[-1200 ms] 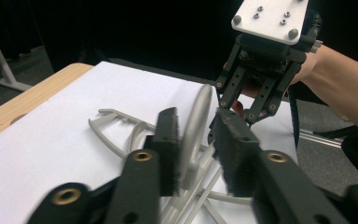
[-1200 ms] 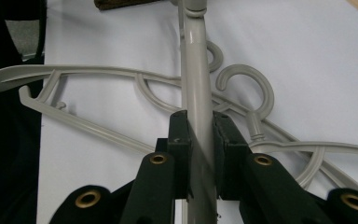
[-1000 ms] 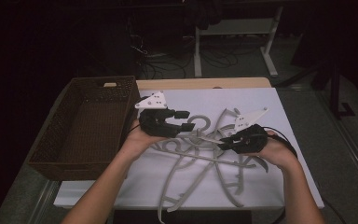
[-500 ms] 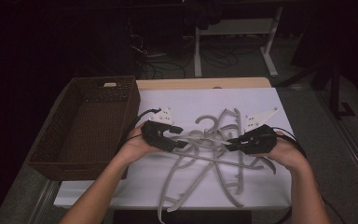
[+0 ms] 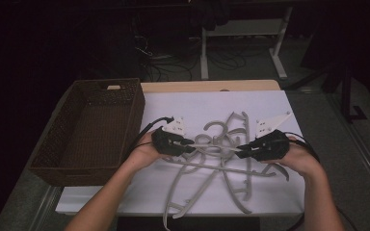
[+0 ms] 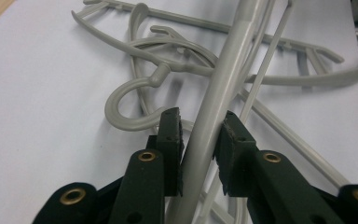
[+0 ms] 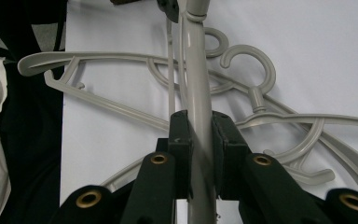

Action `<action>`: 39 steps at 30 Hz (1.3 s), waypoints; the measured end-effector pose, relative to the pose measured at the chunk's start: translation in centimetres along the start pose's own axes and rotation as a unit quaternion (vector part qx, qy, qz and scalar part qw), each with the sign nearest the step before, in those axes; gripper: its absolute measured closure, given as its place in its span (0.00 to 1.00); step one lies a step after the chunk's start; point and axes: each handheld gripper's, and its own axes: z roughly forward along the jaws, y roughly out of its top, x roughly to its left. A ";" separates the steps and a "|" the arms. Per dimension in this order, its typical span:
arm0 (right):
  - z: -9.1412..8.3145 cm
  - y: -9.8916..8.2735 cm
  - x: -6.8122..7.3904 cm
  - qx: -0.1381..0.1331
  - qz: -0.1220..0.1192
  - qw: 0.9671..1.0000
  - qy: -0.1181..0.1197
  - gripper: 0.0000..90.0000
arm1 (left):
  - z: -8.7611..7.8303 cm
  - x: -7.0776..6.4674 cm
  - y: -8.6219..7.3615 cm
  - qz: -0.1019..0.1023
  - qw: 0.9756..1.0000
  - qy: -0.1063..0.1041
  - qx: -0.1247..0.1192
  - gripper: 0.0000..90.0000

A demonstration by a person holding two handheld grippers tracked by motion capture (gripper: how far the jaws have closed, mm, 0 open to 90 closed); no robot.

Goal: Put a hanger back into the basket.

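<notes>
1. since a second ago the left gripper point(image 5: 187, 144) comes down from above the pile to the level of the hanger bar, and its jaws have just been closing with the grey bar between them; the right gripper point(image 5: 243, 148) sits where it was.
2. the held hanger point(image 5: 212, 145) runs between the two grippers near the middle of the white sheet point(image 5: 183, 103), on top of a tangle of other grey hangers point(image 5: 207, 187) that spreads toward six o'clock. the wicker basket point(image 5: 84, 127) stands empty at nine o'clock of the pile.
3. the right gripper is clenched on the bar: in the right gripper view its pads point(image 7: 181, 140) press both sides of the hanger point(image 7: 199, 116).
4. in the left gripper view the hanger bar point(image 6: 214, 126) stands between the pads point(image 6: 171, 135); the left pad looks against it, while a sliver of gap seems to remain at the other, so i judge this grip not quite firm.
5. to do the step well, i would finish closing the left jaws squarely on the bar before any lift, so it does not twist.
6. lift both ends level and slowly; the hook point(image 6: 130, 105) of a neighbouring hanger lies just beside the bar and could snag.
7. if the pile rises with it, pause and shake it loose, then swing toward nine o'clock over the basket.
</notes>
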 end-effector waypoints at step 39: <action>-2.0 0.0 -1.0 -0.068 0.099 0.983 -0.141 0.28 | -9.6 3.5 2.0 -0.116 0.985 0.128 0.006 0.92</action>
